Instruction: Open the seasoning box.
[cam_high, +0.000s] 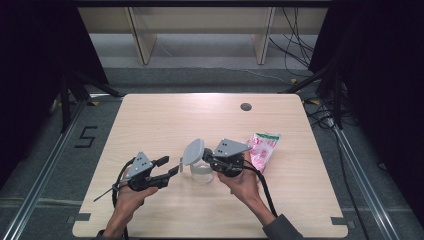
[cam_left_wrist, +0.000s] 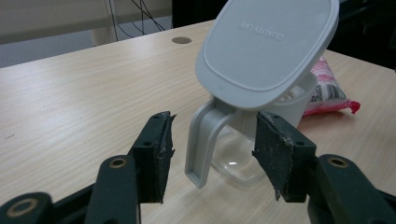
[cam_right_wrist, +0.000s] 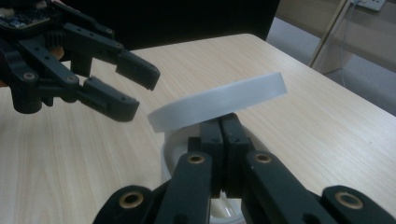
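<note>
R gripper clamped on rim of clear plastic jug w/ tilted grey lid, near table's front edge; L gripper open, handle between its jaws.

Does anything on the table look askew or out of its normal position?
Yes. The grey lid of the clear jug stands tilted up instead of lying flat on the rim. The right gripper is shut at the jug's rim under the lid. The pink packet lies flat beside it; nothing looks spilled.
</note>
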